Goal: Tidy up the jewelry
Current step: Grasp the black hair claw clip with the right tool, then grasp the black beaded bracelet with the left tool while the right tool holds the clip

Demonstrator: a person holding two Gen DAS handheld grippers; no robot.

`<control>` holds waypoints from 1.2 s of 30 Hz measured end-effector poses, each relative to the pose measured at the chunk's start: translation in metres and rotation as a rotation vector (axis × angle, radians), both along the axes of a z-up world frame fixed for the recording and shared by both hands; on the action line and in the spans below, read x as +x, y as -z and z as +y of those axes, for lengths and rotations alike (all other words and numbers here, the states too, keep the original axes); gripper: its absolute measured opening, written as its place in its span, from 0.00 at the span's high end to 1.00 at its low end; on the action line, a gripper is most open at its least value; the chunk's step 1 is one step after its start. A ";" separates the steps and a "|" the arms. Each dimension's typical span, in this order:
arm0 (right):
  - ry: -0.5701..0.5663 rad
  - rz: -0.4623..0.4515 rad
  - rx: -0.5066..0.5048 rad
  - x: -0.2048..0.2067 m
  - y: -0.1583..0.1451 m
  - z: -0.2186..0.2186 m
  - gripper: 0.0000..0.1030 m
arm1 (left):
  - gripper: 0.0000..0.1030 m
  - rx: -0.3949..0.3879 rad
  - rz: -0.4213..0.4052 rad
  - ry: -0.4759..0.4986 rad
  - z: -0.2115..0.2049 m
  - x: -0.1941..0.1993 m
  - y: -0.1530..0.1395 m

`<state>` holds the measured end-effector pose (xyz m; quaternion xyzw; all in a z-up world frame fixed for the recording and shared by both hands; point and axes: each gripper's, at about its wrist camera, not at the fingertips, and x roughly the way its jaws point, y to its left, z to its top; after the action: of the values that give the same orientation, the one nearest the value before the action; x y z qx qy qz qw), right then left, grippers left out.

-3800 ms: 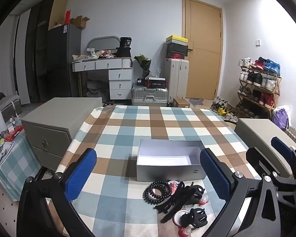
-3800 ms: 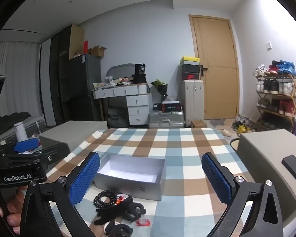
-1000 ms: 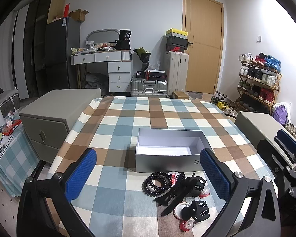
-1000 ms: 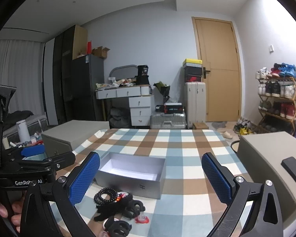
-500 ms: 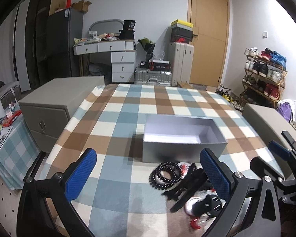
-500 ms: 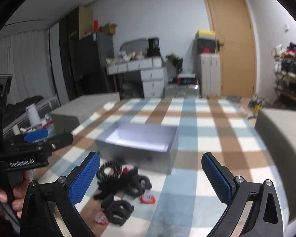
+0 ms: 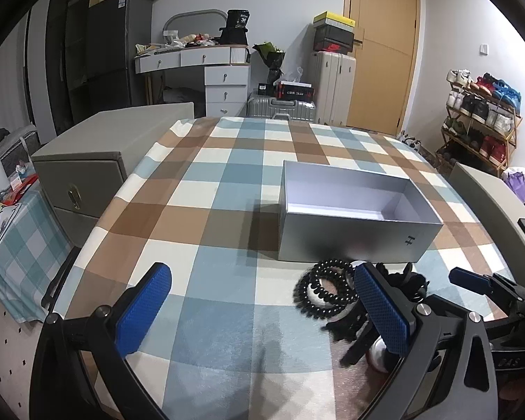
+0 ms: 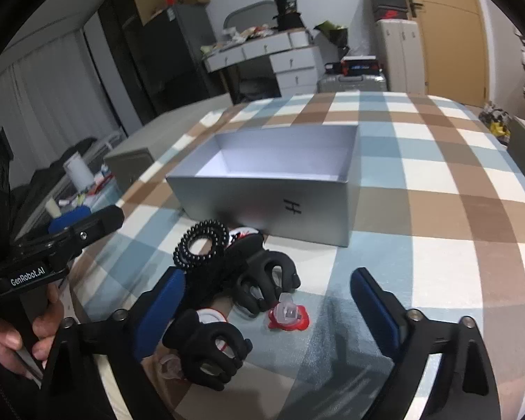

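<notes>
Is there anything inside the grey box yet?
The grey box shows only bare white floor and walls in the right wrist view; its near wall hides a strip of floor. The black coil hair tie and claw clips lie outside, in front.

Soft, even indoor light is falling from above, leaving the room fairly dim and cool. The box (image 7: 353,241) is casting a dark shadow to its left on the tabletop (image 7: 206,189), and its white inside is glowing brightest. Both fisheye views are bending straight lines and fading to black at the corners. The black clips (image 8: 206,348) near the right tool (image 8: 266,301) are looking slightly smeared, and the tabletop close by is blurring.
</notes>
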<state>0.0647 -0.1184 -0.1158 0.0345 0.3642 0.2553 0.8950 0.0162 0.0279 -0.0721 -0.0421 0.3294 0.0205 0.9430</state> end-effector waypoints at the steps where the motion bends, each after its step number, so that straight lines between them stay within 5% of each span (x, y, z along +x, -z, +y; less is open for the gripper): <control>1: -0.009 0.006 -0.013 0.002 0.002 0.001 0.14 | 0.01 0.000 0.002 0.000 0.000 0.000 0.001; 9: -0.063 0.029 -0.082 0.012 0.009 0.006 0.31 | 0.01 -0.008 0.010 0.028 -0.001 0.001 0.007; 14: -0.127 0.047 -0.075 0.014 0.013 0.011 0.53 | 0.01 -0.014 0.017 0.054 -0.004 0.003 0.008; 29: -0.096 -0.050 -0.019 0.000 -0.007 -0.007 0.54 | 0.01 -0.056 0.124 0.086 0.006 0.034 0.016; 36: -0.092 -0.038 0.118 0.002 -0.010 -0.027 0.54 | 0.01 -0.075 0.129 0.133 -0.001 0.033 0.013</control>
<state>0.0665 -0.1458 -0.1059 0.0653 0.3325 0.3179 0.8855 0.0493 0.0271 -0.0856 -0.0541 0.3921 -0.0517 0.9169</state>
